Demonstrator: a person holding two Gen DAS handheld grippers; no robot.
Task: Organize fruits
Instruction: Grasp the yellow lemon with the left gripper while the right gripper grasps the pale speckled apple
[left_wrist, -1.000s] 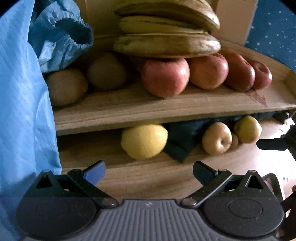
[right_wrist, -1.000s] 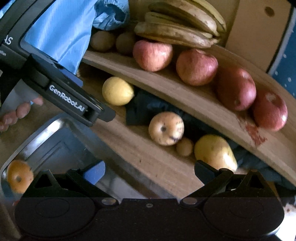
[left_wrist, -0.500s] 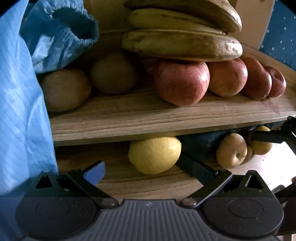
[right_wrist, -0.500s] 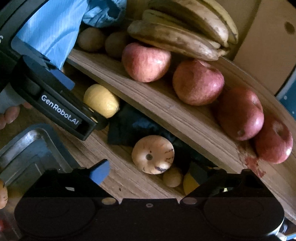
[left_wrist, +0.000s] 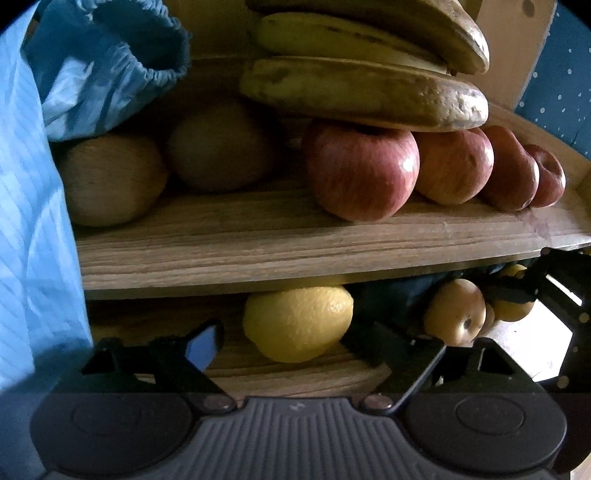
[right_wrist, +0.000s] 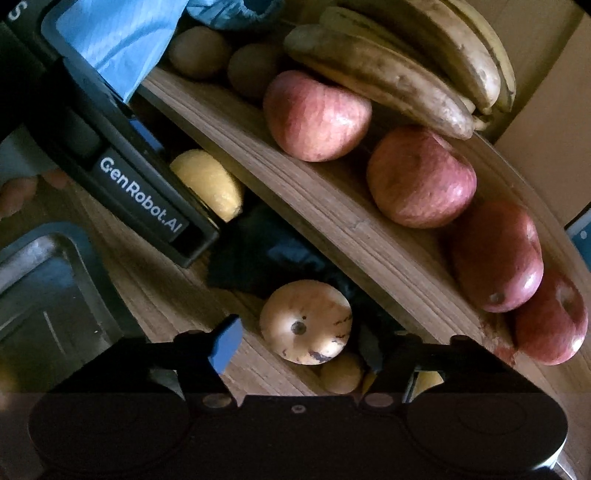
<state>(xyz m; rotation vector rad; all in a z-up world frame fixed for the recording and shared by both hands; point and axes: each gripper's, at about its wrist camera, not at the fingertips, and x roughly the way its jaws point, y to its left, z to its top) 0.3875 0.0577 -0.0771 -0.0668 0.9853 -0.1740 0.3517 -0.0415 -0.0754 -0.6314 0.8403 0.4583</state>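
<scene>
In the left wrist view, a blue sleeve (left_wrist: 33, 206) fills the left edge and a gathered blue cuff (left_wrist: 110, 62) sits at upper left. A wooden shelf (left_wrist: 258, 243) runs across the middle. On it, from left to right, are seen two kiwis (left_wrist: 110, 181), then a row of four red apples (left_wrist: 364, 170), with bananas (left_wrist: 365, 92) stacked on top of the apples. Under the shelf, a lemon (left_wrist: 299, 323) lies at lower centre on a wooden surface. The left gripper (left_wrist: 295, 341) is seen at the bottom with the lemon between its fingers; the jaws have just been closing but stand apart, with a gap visible at the blue left pad. To the right, a pale apple (left_wrist: 456, 312) is seen.

In the right wrist view, a metal tray (right_wrist: 44, 273) lies at lower left. The pale apple sits at lower centre between the fingers of the right gripper (right_wrist: 299, 347). Its jaws have just been closing; the left pad is clear of the fruit, and contact on the right cannot be told. A small round fruit (right_wrist: 341, 373) lies just below the apple.
</scene>
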